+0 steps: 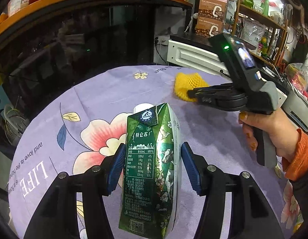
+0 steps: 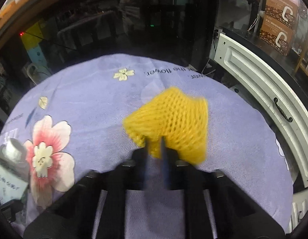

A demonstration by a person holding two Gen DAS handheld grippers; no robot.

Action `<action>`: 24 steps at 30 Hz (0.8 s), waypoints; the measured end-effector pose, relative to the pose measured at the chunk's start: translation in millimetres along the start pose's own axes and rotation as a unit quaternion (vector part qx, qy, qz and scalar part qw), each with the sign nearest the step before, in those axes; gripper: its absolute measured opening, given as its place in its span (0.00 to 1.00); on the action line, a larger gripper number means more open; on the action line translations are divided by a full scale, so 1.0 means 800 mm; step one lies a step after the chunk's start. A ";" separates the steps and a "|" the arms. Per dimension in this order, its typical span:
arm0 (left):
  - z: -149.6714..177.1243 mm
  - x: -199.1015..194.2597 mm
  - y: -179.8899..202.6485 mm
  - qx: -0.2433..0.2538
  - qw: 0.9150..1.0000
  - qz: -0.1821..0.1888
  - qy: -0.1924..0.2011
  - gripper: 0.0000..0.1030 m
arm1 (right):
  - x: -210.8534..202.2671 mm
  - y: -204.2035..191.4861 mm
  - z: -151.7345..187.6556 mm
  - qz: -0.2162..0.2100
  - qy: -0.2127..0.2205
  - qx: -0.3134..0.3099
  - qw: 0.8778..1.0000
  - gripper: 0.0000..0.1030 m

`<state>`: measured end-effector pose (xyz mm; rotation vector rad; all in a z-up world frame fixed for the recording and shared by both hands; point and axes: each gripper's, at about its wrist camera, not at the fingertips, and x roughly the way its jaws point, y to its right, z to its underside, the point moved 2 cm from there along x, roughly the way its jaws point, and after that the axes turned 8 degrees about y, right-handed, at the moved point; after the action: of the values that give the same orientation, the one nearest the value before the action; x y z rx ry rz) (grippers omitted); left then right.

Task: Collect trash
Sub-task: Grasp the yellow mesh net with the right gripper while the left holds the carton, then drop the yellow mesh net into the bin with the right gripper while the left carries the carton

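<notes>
- Right gripper (image 2: 154,145) clenched on near edge of yellow foam net (image 2: 169,123); only a thin fold pinched between blue pads, most of net flaring out beyond tips.
- Risk: net soft and springy, thin bite at edge likely to slip free on lift or swing; probably light enough to hang, but could tear or spring out.
- Risk: pads close to purple floral tablecloth (image 2: 94,91); cloth may be caught along with net, dragging it on lift. Cannot tell from blur whether cloth pinched.
- Left gripper (image 1: 152,169) grasping green milk carton (image 1: 150,169), blue pads (image 1: 116,169) pressed on both side walls, cap end pointing away.
- Risk: carton tilted in grip, glossy walls; squeeze could crush it or let it slide; any leftover liquid could spill if cap loose. Contents unknown.
- Both pieces of trash over table, net toward far right, carton nearer centre-left; right-hand tool and carton near each other, collision possible if both swing same way.
- No bin identified in either view; wire basket (image 1: 13,123) off table's left edge, dim, purpose unclear.
- Hidden: net's underside, carton's base below frame, right pads motion-blurred, background dark glass with reflections.
</notes>
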<state>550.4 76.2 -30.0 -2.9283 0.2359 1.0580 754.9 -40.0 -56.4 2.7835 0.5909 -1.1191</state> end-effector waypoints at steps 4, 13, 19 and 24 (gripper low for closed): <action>-0.002 -0.003 0.008 0.006 1.000 0.004 0.006 0.55 | -0.031 0.003 0.007 -0.011 0.024 -0.001 1.000 0.06; 0.000 -0.014 0.058 0.031 0.999 0.036 0.025 0.55 | -0.179 0.038 0.068 -0.039 0.079 0.030 0.996 0.06; 0.008 -0.045 0.133 0.071 0.994 0.073 0.035 0.55 | -0.295 0.076 0.139 -0.026 0.094 0.040 0.994 0.06; 0.030 -0.087 0.192 0.092 0.989 0.107 0.041 0.55 | -0.375 0.112 0.206 -0.002 0.106 0.071 0.992 0.06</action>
<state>459.2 -64.6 0.8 -2.8277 0.6282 0.8831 484.3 -254.4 22.2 3.0503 0.5541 -0.9058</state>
